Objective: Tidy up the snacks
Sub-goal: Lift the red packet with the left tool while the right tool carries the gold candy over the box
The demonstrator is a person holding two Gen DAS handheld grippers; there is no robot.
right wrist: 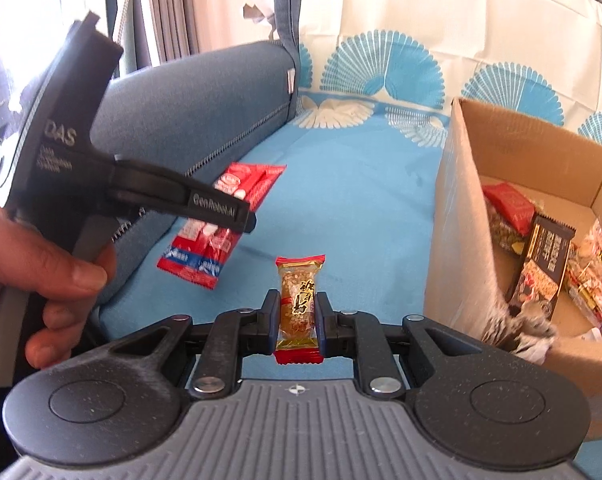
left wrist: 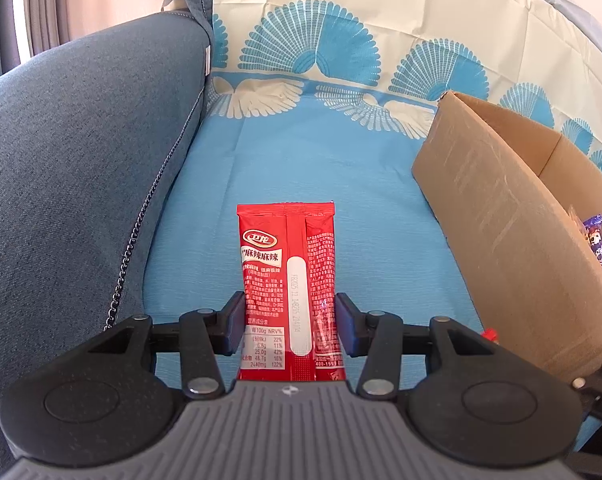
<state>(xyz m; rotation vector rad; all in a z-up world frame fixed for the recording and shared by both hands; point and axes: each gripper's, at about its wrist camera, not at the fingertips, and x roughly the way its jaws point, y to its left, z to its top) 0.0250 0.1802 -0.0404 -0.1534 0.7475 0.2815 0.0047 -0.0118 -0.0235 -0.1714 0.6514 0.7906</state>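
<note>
My left gripper (left wrist: 289, 322) is shut on a long red snack packet (left wrist: 289, 276), held above the blue sheet; the same packet (right wrist: 237, 188) shows in the right wrist view, pinched by the left gripper (right wrist: 245, 216) at the left. My right gripper (right wrist: 299, 314) is shut on a small clear candy with red ends (right wrist: 299, 300), held above the sheet. An open cardboard box (right wrist: 457, 216) stands at the right with several snack packets inside, among them a black bar (right wrist: 545, 264) and a red packet (right wrist: 509, 204). The box (left wrist: 501, 216) also shows in the left wrist view.
A blue-grey sofa armrest (left wrist: 81, 168) rises on the left of the blue sheet (left wrist: 321, 168). A fan-patterned cloth (left wrist: 381, 20) covers the sofa back. Curtains (right wrist: 173, 8) hang beyond the armrest. A person's hand (right wrist: 41, 272) holds the left gripper's handle.
</note>
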